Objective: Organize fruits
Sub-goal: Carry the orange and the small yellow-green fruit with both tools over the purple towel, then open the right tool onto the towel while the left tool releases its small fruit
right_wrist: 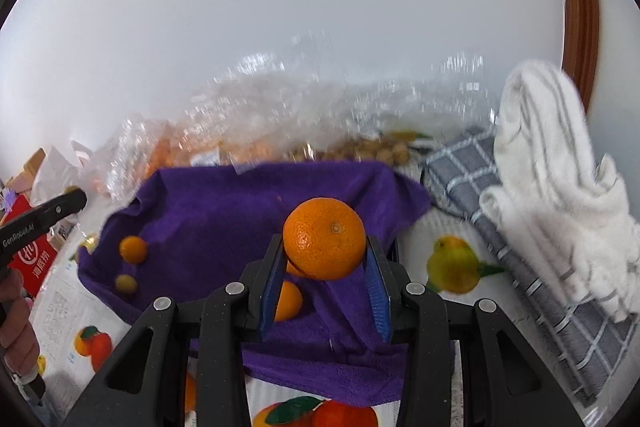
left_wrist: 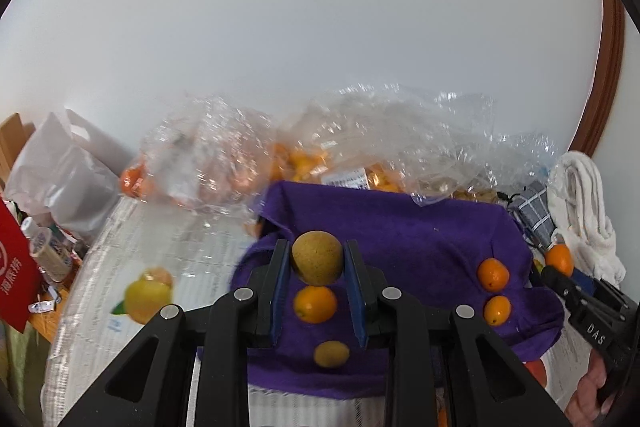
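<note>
Carefully, with the left gripper (left_wrist: pixel 317 259) clamped on a tan fruit (left_wrist: pixel 317 257) and the right gripper (right_wrist: pixel 325 259) on an orange (right_wrist: pixel 324 238) above the purple cloth (right_wrist: pixel 224 219), lower each beside matching fruit before releasing.

A: Rt gripper (right_wrist: pixel 325 267) up front, blue pads (right_wrist: pixel 377 291) clamped on big orange (right_wrist: pixel 325 238), held above purple cloth (right_wrist: pixel 224 211).

B: Under it?

A: Two more orange fruits (right_wrist: pixel 289 301), partly hidden behind left pad, lying on cloth. Further left on cloth: small orange (right_wrist: pixel 133 249) and yellowish-green fruit (right_wrist: pixel 126 283), near each other, not touching.

B: Left edge?

A: Other gripper (right_wrist: pixel 60 207) poking in, lettering "GenRobot.AI", hand (right_wrist: pixel 16 323) below. Fingertips not clear.

B: Back & rt?

A: Clear plastic bags (right_wrist: pixel 280 115) w/ orange and tan fruit behind cloth. Grey checked towel (right_wrist: pixel 480 163) beside cloth, white towel (right_wrist: pixel 560 195) heaped on it. Fruit-print tablecloth (right_wrist: pixel 452 263) beneath.
</note>
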The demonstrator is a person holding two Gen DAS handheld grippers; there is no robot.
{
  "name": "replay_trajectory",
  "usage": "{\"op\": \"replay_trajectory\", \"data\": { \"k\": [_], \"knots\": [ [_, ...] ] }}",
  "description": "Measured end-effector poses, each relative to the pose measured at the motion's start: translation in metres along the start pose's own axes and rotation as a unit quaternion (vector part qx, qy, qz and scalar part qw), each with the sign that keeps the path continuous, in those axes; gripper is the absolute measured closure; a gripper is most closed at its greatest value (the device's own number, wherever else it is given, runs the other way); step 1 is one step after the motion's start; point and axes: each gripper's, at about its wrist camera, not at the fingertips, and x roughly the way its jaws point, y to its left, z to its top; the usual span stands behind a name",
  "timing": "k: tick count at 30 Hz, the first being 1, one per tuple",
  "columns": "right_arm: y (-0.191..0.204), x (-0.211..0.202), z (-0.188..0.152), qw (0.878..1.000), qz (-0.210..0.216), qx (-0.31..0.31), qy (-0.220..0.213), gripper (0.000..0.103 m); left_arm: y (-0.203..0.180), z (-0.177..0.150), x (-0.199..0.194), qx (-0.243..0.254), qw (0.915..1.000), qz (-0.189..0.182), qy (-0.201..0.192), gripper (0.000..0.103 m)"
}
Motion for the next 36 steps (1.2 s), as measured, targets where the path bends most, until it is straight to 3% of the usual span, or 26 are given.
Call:
{"op": "replay_trajectory", "data": {
  "k": [14, 29, 36],
  "knots": [
    [0.001, 0.033, -0.018, 0.998, -0.013, -0.016, 0.065, 0.065, -0.028, -0.028, 0.048, 0.051, 0.9971, 0.009, 0.056, 0.078],
    [-0.001, 0.038, -0.022, 0.997, -0.025, -0.015, 0.067, 0.064, -0.043, -0.039, 0.056, 0.076, 0.9940, 0.004, 0.078, 0.078],
    [0.005, 0.025, -0.022, 0.998, -0.031, -0.026, 0.047, 0.047, -0.044, -0.039, 0.047, 0.075, 0.9949, -0.004, 0.068, 0.078]
  ]
}}
